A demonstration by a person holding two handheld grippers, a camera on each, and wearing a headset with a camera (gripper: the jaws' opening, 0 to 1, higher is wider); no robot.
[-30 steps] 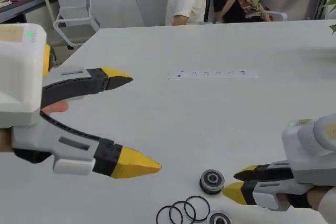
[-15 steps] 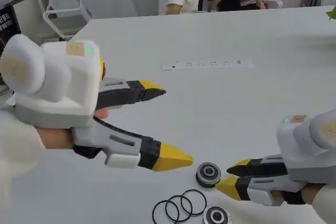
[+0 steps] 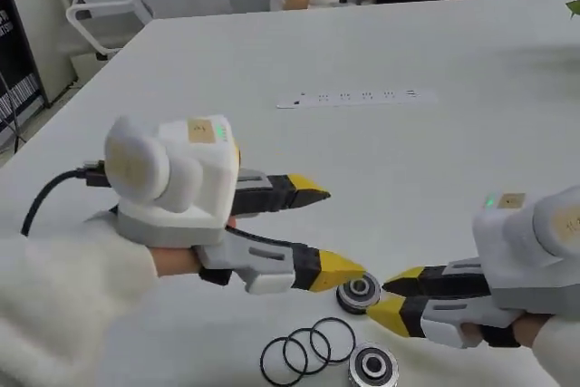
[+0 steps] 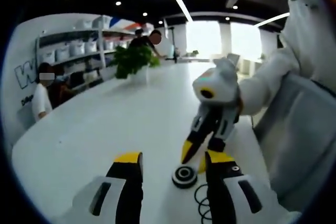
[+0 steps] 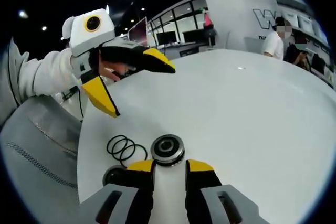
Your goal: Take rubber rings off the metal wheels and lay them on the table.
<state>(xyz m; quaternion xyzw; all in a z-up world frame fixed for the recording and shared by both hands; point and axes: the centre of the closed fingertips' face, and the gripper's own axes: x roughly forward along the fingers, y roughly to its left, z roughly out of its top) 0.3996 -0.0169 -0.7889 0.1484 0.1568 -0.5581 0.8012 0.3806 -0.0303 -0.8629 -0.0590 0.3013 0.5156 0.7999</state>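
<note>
- Left gripper (image 3: 340, 231): jaws wide apart, empty.
- Right gripper (image 3: 381, 296): jaws narrowly apart, empty.
- Wheel (image 3: 359, 292) between them lies flat, hub upward.
- Rings (image 3: 306, 351) lie flat nearby.

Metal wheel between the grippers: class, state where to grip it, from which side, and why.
Grip the wheel across its rim: it lies flat on the table, so only the edge offers hold. Come in low from the side of the right gripper, which faces it squarely.
</note>
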